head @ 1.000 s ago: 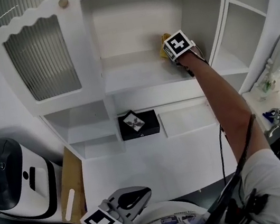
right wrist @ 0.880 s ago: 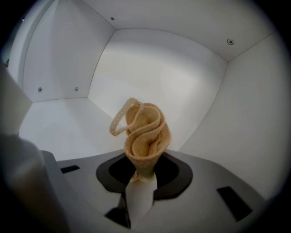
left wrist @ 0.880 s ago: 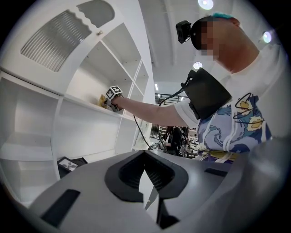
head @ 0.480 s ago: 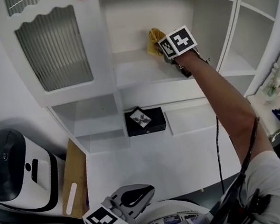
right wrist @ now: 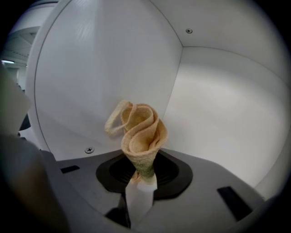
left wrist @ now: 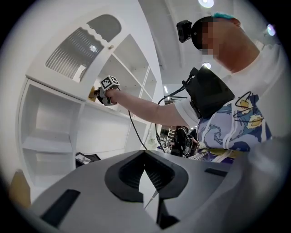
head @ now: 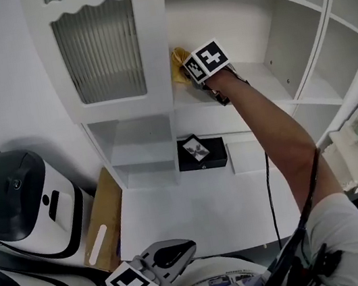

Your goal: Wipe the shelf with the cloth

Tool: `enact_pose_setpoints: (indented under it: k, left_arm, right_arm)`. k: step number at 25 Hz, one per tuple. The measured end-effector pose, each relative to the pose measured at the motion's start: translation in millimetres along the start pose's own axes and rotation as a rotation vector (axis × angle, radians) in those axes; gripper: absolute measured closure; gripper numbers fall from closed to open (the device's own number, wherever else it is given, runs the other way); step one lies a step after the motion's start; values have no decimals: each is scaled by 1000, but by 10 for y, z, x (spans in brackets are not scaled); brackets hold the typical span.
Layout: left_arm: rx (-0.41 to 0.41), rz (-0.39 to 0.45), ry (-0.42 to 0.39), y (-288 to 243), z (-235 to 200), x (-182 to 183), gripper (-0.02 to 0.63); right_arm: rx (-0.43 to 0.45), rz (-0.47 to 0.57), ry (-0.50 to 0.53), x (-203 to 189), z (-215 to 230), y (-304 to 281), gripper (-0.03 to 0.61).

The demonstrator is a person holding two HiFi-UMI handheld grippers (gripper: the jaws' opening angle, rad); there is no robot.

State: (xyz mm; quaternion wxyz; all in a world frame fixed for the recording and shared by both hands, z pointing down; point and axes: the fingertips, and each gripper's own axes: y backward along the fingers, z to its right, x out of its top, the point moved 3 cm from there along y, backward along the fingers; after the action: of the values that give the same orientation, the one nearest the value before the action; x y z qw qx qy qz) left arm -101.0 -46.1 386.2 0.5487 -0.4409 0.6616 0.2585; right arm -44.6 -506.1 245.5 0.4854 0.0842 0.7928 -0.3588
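1. Two grippers are in view, and only the right gripper (head: 188, 70) is working. Its jaws are pinched tight on the lower end of the cloth (right wrist: 141, 132), so the folded yellow bulk sticks out ahead of them as a wiping pad.
2. Reached out at arm's length, that gripper carries the cloth into the left end of the shelf (head: 254, 84). The side wall and back wall meet just beyond the cloth, which suggests the corner is being wiped.
3. Whether the cloth presses on the shelf board or hovers just above it cannot be told from these views.
4. Just left of the right gripper stands the glazed cabinet door (head: 104, 49). The cloth is close to its edge, so any stroke further that way has little room.
5. Down by the person's body, the left gripper (head: 165, 261) has its jaws together with nothing between them. It is probably parked there because wiping needs only one hand.
6. Well below the right gripper, a black box (head: 201, 153) sits at the back of the tabletop (head: 199, 217), out of the cloth's way.
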Motion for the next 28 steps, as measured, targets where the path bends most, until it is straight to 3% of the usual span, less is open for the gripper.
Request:
enact_pose_setpoints:
  k: [8,22,28]
  left_arm:
    - [-25,-4,2,3,-41,14,601]
    - [-180,-38,-23,-361,-7,67,601]
    - [-231,-45,-27,-463,36,63,601]
  right_arm:
    - [-77,-40,16,-161,265,74,465]
    - [-337,-164,-53,-1025,1425,869,465]
    - [-503,-285,81,-1287,1657,1096,465]
